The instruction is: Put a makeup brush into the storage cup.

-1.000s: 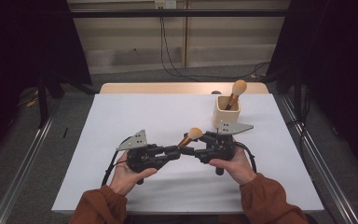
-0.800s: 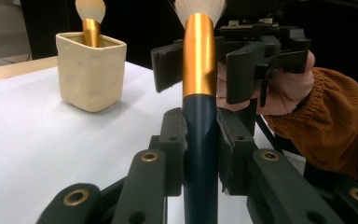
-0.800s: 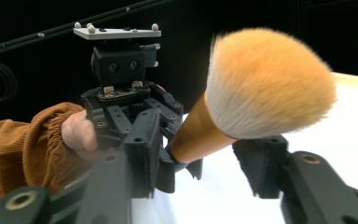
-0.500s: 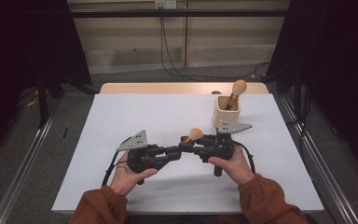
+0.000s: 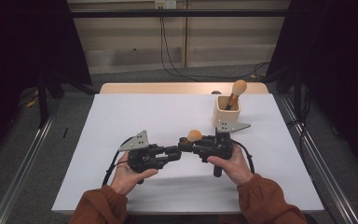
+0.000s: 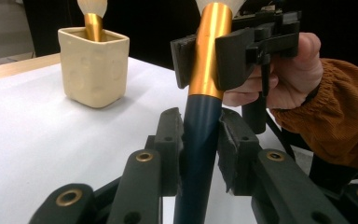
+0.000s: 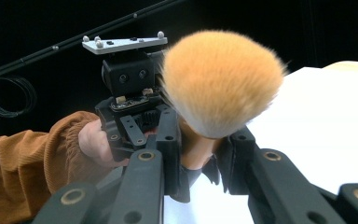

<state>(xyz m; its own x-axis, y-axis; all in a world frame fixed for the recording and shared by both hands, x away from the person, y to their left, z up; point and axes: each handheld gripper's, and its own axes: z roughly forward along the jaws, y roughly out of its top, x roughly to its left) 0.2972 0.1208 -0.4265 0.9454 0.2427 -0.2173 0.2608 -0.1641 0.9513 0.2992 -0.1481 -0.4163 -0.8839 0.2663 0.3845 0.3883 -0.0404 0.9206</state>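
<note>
Both grippers meet on one makeup brush (image 5: 193,136) above the near middle of the white table (image 5: 135,116). Seen from the left gripper view, the right gripper (image 6: 209,58) pinches the gold ferrule (image 6: 209,56) just ahead of and above the left one, while the left gripper (image 6: 200,149) has its jaws close on either side of the dark blue handle (image 6: 196,154); the pads look to be touching it, though I cannot tell how firmly they press. In the right gripper view, the orange bristle head (image 7: 221,81) blooms directly over the right gripper (image 7: 200,158), with the ferrule clamped between its jaws and the left gripper (image 7: 130,93) facing it from just behind the brush. From above, the left gripper (image 5: 170,153) and right gripper (image 5: 191,144) stand tip to tip. Beyond the right gripper, well apart, sits a cream holder (image 5: 227,111) with a second brush (image 5: 237,89) standing in it. My judgement is that the brush is light and stiff along its shaft, but the polished metal and lacquered handle are likely slippery, so a hold at the ferrule or just below it suits best. The bristles are soft and would splay or deform if squeezed, so they should stay free of the pads.
</note>
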